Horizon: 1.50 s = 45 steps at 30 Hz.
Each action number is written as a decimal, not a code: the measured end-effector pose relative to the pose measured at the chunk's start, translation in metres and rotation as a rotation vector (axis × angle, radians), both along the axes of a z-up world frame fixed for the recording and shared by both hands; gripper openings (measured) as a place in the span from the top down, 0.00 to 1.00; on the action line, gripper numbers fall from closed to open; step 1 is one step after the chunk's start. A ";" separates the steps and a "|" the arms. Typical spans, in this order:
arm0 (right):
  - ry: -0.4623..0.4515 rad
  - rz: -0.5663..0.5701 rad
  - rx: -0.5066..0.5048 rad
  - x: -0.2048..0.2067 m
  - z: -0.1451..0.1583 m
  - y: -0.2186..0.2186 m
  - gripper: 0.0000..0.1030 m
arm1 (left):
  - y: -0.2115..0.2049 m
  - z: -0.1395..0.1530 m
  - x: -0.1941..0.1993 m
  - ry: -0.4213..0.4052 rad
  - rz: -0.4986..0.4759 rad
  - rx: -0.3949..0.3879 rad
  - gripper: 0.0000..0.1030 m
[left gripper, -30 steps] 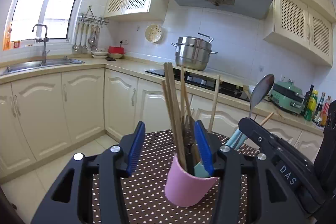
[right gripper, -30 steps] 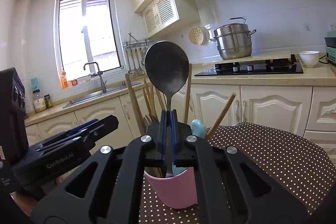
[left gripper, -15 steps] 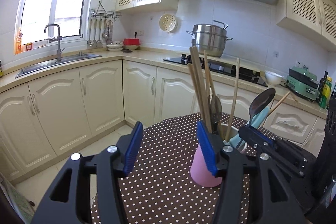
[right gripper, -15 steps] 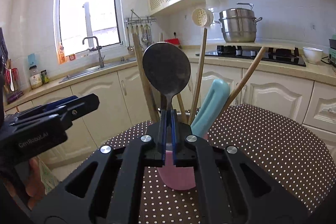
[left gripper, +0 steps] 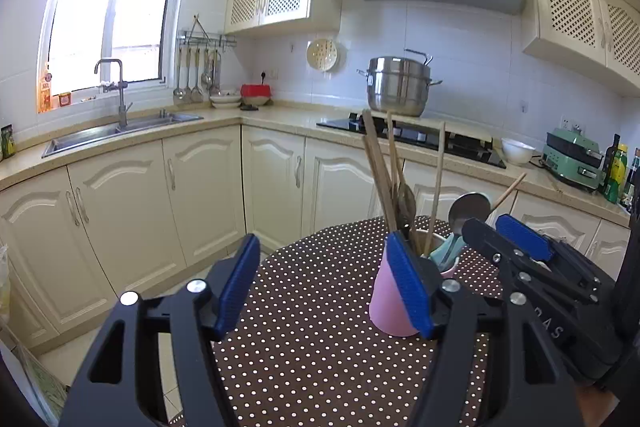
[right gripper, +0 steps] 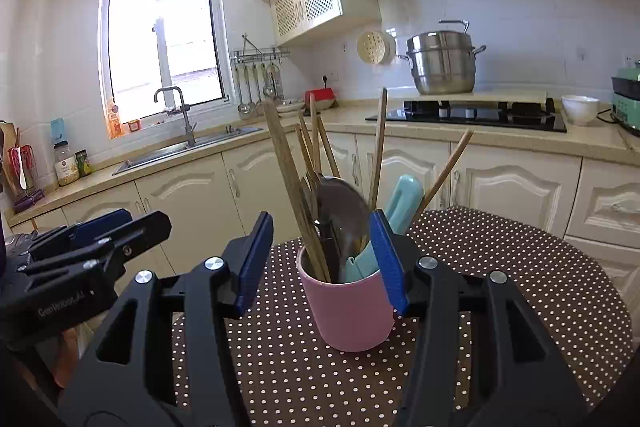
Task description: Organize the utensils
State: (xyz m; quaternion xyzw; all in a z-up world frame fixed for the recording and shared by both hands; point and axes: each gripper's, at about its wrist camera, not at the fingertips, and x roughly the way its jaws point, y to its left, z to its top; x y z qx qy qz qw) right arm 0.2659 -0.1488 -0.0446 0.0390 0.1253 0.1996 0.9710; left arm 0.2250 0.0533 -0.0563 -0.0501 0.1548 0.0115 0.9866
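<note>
A pink cup (right gripper: 348,311) stands on the dotted tablecloth (right gripper: 520,267). It holds wooden chopsticks (right gripper: 288,179), a metal spoon (right gripper: 344,215) and a teal utensil (right gripper: 404,199). My right gripper (right gripper: 320,261) is opening, its blue pads standing either side of the cup's top and pressing on nothing. The spoon rests loose in the cup. In the left wrist view the cup (left gripper: 382,303) sits partly behind the right finger of my left gripper (left gripper: 322,283), which is also opening with nothing between its pads. The right gripper (left gripper: 490,227) reaches in from the right.
The round table's edge (left gripper: 280,259) curves near cream floor cabinets (left gripper: 200,203). Beyond are a counter with a sink (left gripper: 120,131), a black hob (right gripper: 468,115) with a steel pot (right gripper: 442,63), a white bowl (right gripper: 580,109), and a green appliance (left gripper: 572,159). The left gripper (right gripper: 132,227) lies low at the left.
The right gripper opened and let go of the spoon, which dropped bowl-up into the cup. The left gripper widened and drew back, so the cup now sits off to its right.
</note>
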 end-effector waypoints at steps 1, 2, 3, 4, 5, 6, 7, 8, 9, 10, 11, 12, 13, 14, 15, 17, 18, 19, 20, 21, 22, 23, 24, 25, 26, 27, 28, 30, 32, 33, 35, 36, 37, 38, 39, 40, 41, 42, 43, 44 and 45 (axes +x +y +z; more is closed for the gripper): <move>-0.004 -0.002 0.000 -0.004 0.003 0.000 0.51 | 0.000 0.002 -0.005 -0.007 0.003 0.001 0.36; -0.012 -0.008 -0.001 -0.011 0.007 -0.001 0.51 | -0.001 0.004 -0.012 -0.016 0.005 0.008 0.36; -0.020 -0.014 -0.001 -0.017 0.010 -0.002 0.51 | -0.002 0.007 -0.019 -0.026 0.005 0.019 0.36; -0.027 -0.018 0.001 -0.024 0.013 -0.003 0.51 | -0.003 0.009 -0.024 -0.034 0.006 0.026 0.36; -0.035 -0.022 0.002 -0.033 0.017 -0.005 0.50 | -0.004 0.012 -0.030 -0.042 0.008 0.032 0.35; -0.042 -0.030 0.001 -0.040 0.021 -0.006 0.50 | -0.005 0.014 -0.036 -0.049 0.010 0.035 0.34; -0.048 -0.038 -0.001 -0.046 0.023 -0.007 0.49 | -0.005 0.017 -0.043 -0.058 0.010 0.033 0.33; -0.058 -0.046 -0.004 -0.056 0.028 -0.008 0.48 | -0.005 0.020 -0.050 -0.066 0.011 0.036 0.30; -0.069 -0.051 -0.007 -0.065 0.031 -0.010 0.47 | -0.006 0.022 -0.056 -0.076 0.012 0.038 0.28; -0.081 -0.060 -0.012 -0.074 0.035 -0.011 0.45 | -0.006 0.025 -0.065 -0.092 0.018 0.043 0.27; -0.089 -0.068 -0.017 -0.082 0.038 -0.012 0.41 | -0.008 0.028 -0.072 -0.105 0.022 0.051 0.26; -0.094 -0.076 -0.025 -0.090 0.041 -0.013 0.39 | -0.009 0.032 -0.081 -0.120 0.024 0.062 0.25; -0.097 -0.080 -0.027 -0.099 0.045 -0.013 0.39 | -0.011 0.035 -0.087 -0.127 0.021 0.069 0.24; -0.100 -0.082 -0.025 -0.107 0.048 -0.015 0.38 | -0.012 0.037 -0.092 -0.130 0.018 0.075 0.22; -0.102 -0.087 -0.026 -0.113 0.049 -0.015 0.35 | -0.014 0.039 -0.098 -0.133 0.017 0.082 0.22; -0.107 -0.094 -0.025 -0.129 0.054 -0.017 0.33 | -0.018 0.044 -0.111 -0.145 0.017 0.098 0.21; -0.110 -0.096 -0.019 -0.134 0.056 -0.018 0.31 | -0.019 0.047 -0.117 -0.150 0.014 0.100 0.21; -0.112 -0.101 -0.016 -0.140 0.058 -0.019 0.30 | -0.021 0.049 -0.122 -0.154 0.011 0.099 0.21; -0.116 -0.110 -0.015 -0.147 0.060 -0.021 0.29 | -0.022 0.052 -0.129 -0.161 0.010 0.096 0.20; -0.121 -0.113 -0.012 -0.153 0.062 -0.022 0.28 | -0.023 0.054 -0.135 -0.166 0.013 0.092 0.20; -0.126 -0.115 -0.010 -0.157 0.063 -0.023 0.27 | -0.023 0.056 -0.141 -0.172 0.014 0.090 0.20; -0.131 -0.118 -0.012 -0.163 0.064 -0.023 0.26 | -0.024 0.059 -0.148 -0.183 0.009 0.087 0.19; -0.135 -0.120 -0.016 -0.168 0.065 -0.024 0.25 | -0.025 0.061 -0.153 -0.189 0.004 0.086 0.19; -0.144 -0.122 -0.021 -0.174 0.066 -0.023 0.25 | -0.026 0.062 -0.157 -0.194 0.002 0.086 0.18; -0.151 -0.122 -0.028 -0.178 0.067 -0.023 0.24 | -0.028 0.063 -0.162 -0.200 -0.001 0.086 0.18; -0.163 -0.123 -0.041 -0.183 0.068 -0.022 0.23 | -0.030 0.065 -0.167 -0.205 -0.005 0.087 0.17; -0.174 -0.127 -0.055 -0.187 0.069 -0.020 0.22 | -0.031 0.066 -0.169 -0.209 -0.003 0.087 0.17; -0.200 -0.139 -0.069 -0.193 0.071 -0.019 0.21 | -0.032 0.068 -0.174 -0.221 0.005 0.089 0.17; -0.214 -0.149 -0.078 -0.197 0.073 -0.020 0.21 | -0.033 0.069 -0.178 -0.225 0.005 0.087 0.17; -0.221 -0.153 -0.082 -0.198 0.074 -0.020 0.21 | -0.034 0.070 -0.180 -0.227 0.007 0.088 0.17; -0.227 -0.157 -0.087 -0.200 0.075 -0.021 0.20 | -0.036 0.071 -0.182 -0.231 0.012 0.094 0.17; -0.229 -0.160 -0.088 -0.201 0.075 -0.021 0.20 | -0.037 0.071 -0.183 -0.232 0.016 0.099 0.17; -0.229 -0.163 -0.089 -0.201 0.075 -0.022 0.20 | -0.036 0.072 -0.182 -0.231 0.017 0.102 0.17; -0.230 -0.164 -0.090 -0.200 0.075 -0.022 0.20 | -0.036 0.071 -0.183 -0.230 0.018 0.105 0.17; -0.230 -0.163 -0.090 -0.201 0.075 -0.022 0.20 | -0.035 0.071 -0.183 -0.229 0.018 0.105 0.17; -0.230 -0.163 -0.091 -0.201 0.074 -0.022 0.20 | -0.035 0.072 -0.184 -0.231 0.021 0.105 0.17; -0.230 -0.163 -0.092 -0.201 0.074 -0.022 0.20 | -0.035 0.072 -0.184 -0.234 0.023 0.107 0.17; -0.232 -0.163 -0.094 -0.203 0.075 -0.021 0.20 | -0.035 0.072 -0.186 -0.238 0.027 0.108 0.17; -0.234 -0.163 -0.094 -0.204 0.075 -0.021 0.20 | -0.035 0.072 -0.186 -0.241 0.031 0.109 0.17; -0.234 -0.162 -0.095 -0.204 0.075 -0.021 0.20 | -0.036 0.073 -0.187 -0.242 0.035 0.110 0.17; -0.235 -0.161 -0.095 -0.205 0.076 -0.021 0.20 | -0.037 0.074 -0.188 -0.245 0.040 0.111 0.17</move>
